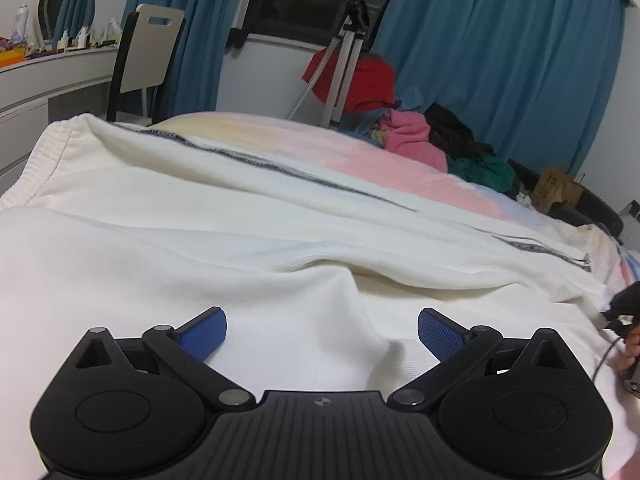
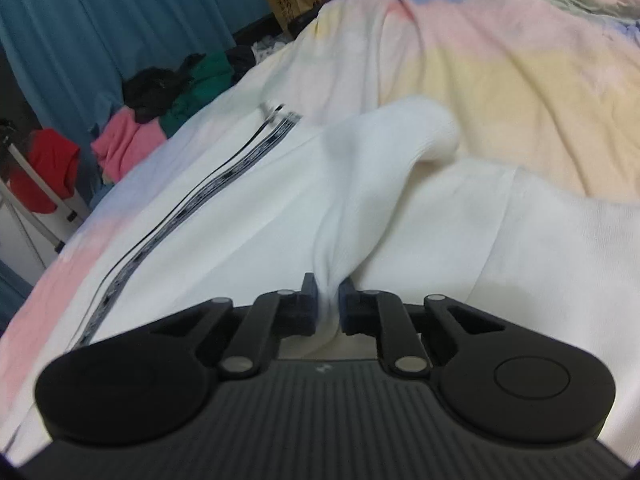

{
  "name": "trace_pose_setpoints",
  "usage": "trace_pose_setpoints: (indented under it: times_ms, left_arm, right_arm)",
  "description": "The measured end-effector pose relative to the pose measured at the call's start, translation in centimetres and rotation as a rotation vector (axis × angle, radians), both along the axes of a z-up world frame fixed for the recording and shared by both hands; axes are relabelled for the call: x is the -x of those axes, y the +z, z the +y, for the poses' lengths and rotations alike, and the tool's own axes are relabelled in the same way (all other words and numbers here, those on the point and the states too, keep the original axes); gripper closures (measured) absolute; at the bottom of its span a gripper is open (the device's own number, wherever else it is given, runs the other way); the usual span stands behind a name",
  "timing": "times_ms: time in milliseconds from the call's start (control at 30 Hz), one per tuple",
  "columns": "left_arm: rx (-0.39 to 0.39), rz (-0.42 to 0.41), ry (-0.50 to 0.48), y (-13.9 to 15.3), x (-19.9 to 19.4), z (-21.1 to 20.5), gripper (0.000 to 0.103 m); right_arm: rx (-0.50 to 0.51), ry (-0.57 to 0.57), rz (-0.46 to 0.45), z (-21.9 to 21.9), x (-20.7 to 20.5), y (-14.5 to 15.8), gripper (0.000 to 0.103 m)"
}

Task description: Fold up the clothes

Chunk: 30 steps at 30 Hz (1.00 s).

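1. Spread across the pastel striped bedcover point(image 2: 500, 80): a white garment point(image 1: 280, 240) with a dark patterned stripe point(image 2: 208, 196), lying directly ahead of and beneath both pairs of tongs.
2. Left gripper point(image 1: 322, 334) released, blue pads point(image 1: 202, 332) spread wide, nothing between them, hovering low over a soft ridge of white cloth just ahead.
3. Right gripper point(image 2: 328, 300) clenched on a bunched fold of the same garment, cloth rising in a tented peak just beyond the tips.
4. Likely handling: light, limp, thick knit; no stiffness, so sagging and creasing wherever unsupported. Not fragile, not slippery against the ribbed pads.
5. Best holds, by judgement: hem or seam edges, where the layers are thicker and less apt to slide out; for the left tongs, the raised wrinkle straight ahead or the ribbed edge point(image 1: 36, 160) far to the front left.
6. Risk: pinching only the top layer and dragging the bedcover's folds along.
7. Beyond the garment, far ahead: a heap of coloured clothes point(image 1: 416, 136).
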<state>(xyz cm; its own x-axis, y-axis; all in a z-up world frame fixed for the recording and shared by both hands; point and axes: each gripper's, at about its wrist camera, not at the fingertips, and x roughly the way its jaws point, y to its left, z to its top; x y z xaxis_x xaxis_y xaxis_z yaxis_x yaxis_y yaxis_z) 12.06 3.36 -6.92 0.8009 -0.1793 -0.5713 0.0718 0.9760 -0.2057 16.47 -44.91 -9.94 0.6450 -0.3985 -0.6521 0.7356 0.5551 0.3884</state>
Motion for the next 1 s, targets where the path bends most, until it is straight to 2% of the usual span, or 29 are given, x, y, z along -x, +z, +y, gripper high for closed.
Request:
trace_pose_setpoints:
  times_ms: [67,167,367,500,633,800,1000]
  left_arm:
    - [-0.051,0.010,0.021,-0.7,-0.7,-0.5,0.000]
    - [-0.124,0.018,0.047,-2.1,-1.7,-1.2,0.000]
    - [-0.290,-0.041,0.086,-4.3,-1.9,-3.4,0.000]
    - [-0.274,-0.048,0.078,-4.4,-1.5,-2.9,0.000]
    - [-0.313,-0.044,0.078,-4.5,-1.7,-3.4,0.000]
    - [-0.310,-0.040,0.075,-4.5,-1.6,-3.4,0.000]
    - [-0.312,-0.039,0.075,-4.5,-1.5,-3.4,0.000]
  right_arm:
    - [0.028,0.014,0.020,-0.2,0.2,-0.3,0.091]
    - [0.144,0.074,0.081,1.3,-0.1,0.2,0.088]
    - [0.237,0.163,0.127,5.5,2.0,3.1,0.086]
    - [0.271,0.226,0.121,8.3,4.5,5.6,0.086]
    - [0.266,0.309,0.099,10.7,6.6,7.2,0.086]
    - [0.221,0.412,0.072,12.6,8.1,7.5,0.086]
    - [0.306,0.520,0.096,14.9,7.8,7.7,0.086]
